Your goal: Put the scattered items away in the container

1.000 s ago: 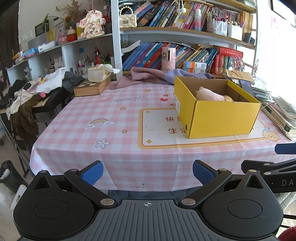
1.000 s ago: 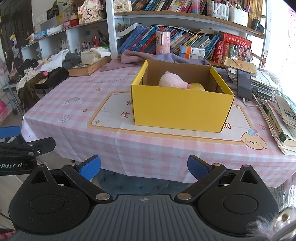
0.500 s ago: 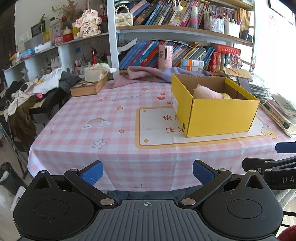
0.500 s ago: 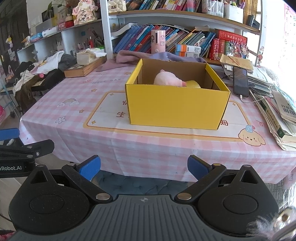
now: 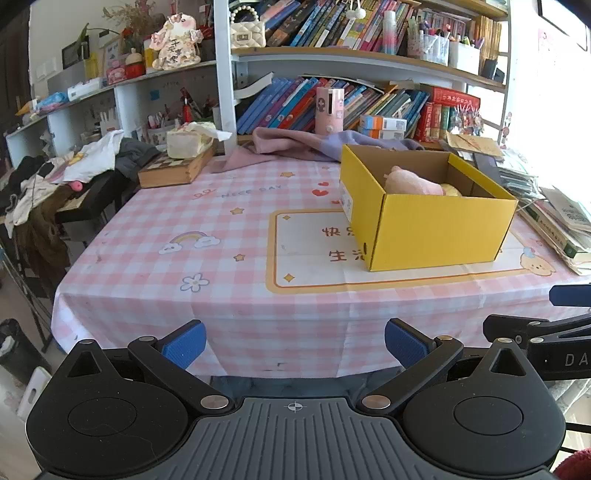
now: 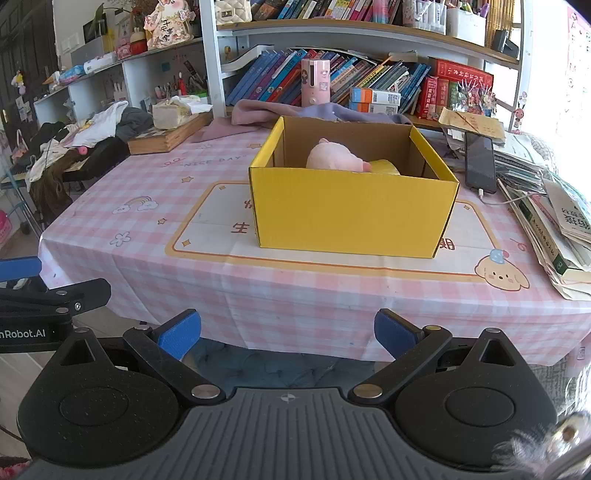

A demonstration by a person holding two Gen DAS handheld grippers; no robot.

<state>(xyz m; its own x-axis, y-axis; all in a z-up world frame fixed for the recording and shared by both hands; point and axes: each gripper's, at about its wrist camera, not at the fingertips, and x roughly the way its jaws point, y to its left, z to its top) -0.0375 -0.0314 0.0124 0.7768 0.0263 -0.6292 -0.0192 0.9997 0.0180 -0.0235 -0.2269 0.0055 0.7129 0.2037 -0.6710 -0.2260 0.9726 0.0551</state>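
Both grippers are backing away from the bench (image 6: 332, 291); yellow box (image 6: 351, 218), pink plush (image 6: 332, 158) inside, is receding ahead. Left gripper (image 5: 293, 343) and right gripper (image 6: 287, 332) are gaping wide, holding nothing.

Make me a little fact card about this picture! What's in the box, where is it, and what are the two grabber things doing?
container: yellow cardboard box, open on top, standing on the pink checked tablecloth
inside the box: a pink plush toy and something yellow beside it
left gripper: open, holding nothing, back at the near table edge
right gripper: open, holding nothing, also at the near edge
beside the box: a phone and stacked books on its right
behind: bookshelf
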